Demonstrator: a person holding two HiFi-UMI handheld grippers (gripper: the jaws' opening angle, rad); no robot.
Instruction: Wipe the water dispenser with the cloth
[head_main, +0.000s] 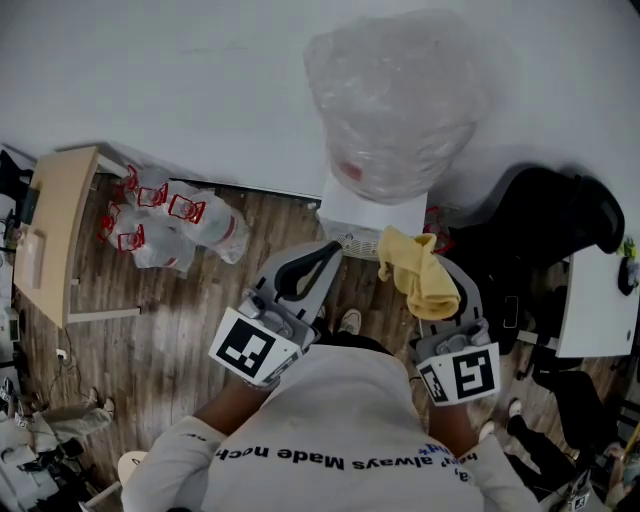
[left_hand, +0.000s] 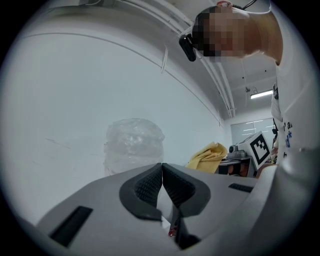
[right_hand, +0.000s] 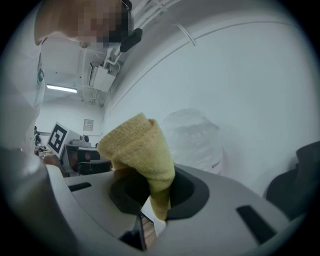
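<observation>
Seen from above, a person in a white shirt (head_main: 340, 440) stands on a wooden floor (head_main: 180, 330), facing a white wall (head_main: 180, 90) with a gripper in each hand.

The water dispenser (head_main: 372, 215) is straight ahead against the wall. It is a white cabinet, and the bottle (head_main: 395, 100) on top is wrapped in crinkled clear plastic.

The right gripper (right_hand: 159, 197) is clamped on a yellow cloth (right_hand: 137, 142). A narrow fold is pinched between the jaws, and the rest bunches up in a loose roll above them. In the head view the cloth sits just beside the dispenser's lower right corner. Whether it touches the cabinet cannot be told.

The left gripper (left_hand: 161, 172) is empty, its two ribbed pads pressed together with no gap. It points toward the wrapped bottle and is held to the left of the cloth, near the dispenser's front.

Each gripper carries a cube with black-and-white square markers close to the person's body.

To the left of the dispenser, clear plastic items with red labels (head_main: 170, 225) lie in a heap on the floor. Beyond them is a light wood counter (head_main: 55, 235). To the right is a black chair (head_main: 545, 225).
</observation>
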